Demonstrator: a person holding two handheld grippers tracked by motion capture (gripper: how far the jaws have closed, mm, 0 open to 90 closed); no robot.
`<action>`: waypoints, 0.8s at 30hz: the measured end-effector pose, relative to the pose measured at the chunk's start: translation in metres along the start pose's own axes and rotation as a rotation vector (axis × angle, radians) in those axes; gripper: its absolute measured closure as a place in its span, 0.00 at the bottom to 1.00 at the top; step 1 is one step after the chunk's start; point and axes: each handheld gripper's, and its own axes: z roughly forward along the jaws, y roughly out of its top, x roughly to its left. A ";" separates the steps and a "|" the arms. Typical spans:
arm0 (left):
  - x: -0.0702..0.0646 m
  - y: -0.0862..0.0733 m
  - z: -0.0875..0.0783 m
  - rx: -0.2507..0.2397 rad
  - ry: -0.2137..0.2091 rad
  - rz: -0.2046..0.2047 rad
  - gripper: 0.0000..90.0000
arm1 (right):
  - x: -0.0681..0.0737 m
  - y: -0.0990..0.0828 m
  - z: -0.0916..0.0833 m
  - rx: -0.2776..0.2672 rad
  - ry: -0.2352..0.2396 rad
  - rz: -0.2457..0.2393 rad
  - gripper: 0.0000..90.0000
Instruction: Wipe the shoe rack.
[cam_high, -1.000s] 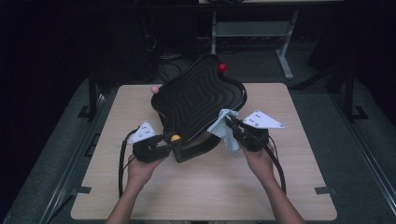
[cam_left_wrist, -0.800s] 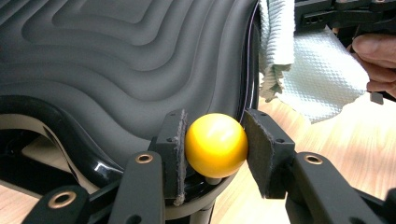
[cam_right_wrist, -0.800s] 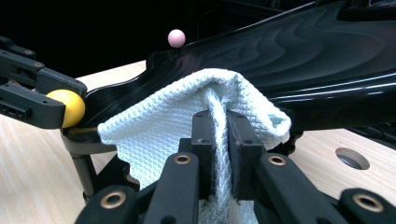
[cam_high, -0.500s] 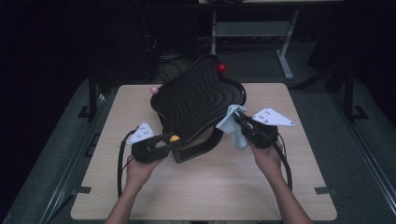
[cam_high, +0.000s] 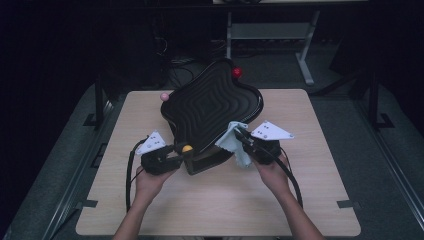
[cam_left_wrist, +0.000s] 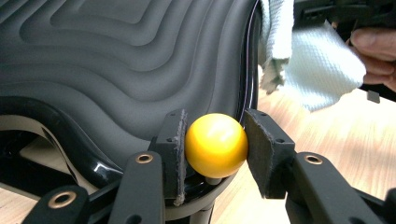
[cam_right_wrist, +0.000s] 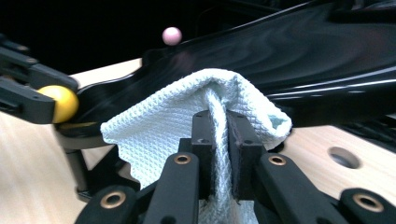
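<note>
A black tray with rippled ridges stands tilted on a stand at the table's middle. A yellow ball is fixed at its near corner, and my left gripper is shut on this yellow ball, one pad on each side. My right gripper is shut on a pale blue waffle cloth. In the high view the right gripper holds the cloth against the tray's near right edge. The tray's glossy rim runs just beyond the cloth.
A pink ball tops the tray's left corner and a red ball its far corner. The wooden table has a round hole near the right gripper. Cables trail back from both grippers. A metal desk frame stands behind.
My right gripper swung a little to the right with the cloth, then came back left and lower along the tray's near edge. The left gripper has kept still on the yellow ball.
</note>
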 end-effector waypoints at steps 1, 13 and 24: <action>0.000 0.000 0.000 0.000 0.001 0.000 0.67 | 0.003 -0.001 0.003 0.003 0.012 0.000 0.91; 0.000 0.001 0.000 0.005 0.003 -0.001 0.67 | 0.067 -0.023 0.034 0.036 0.186 -0.046 0.91; 0.003 -0.002 -0.010 0.008 -0.006 0.005 0.67 | 0.010 -0.007 0.004 -0.004 0.043 0.001 0.91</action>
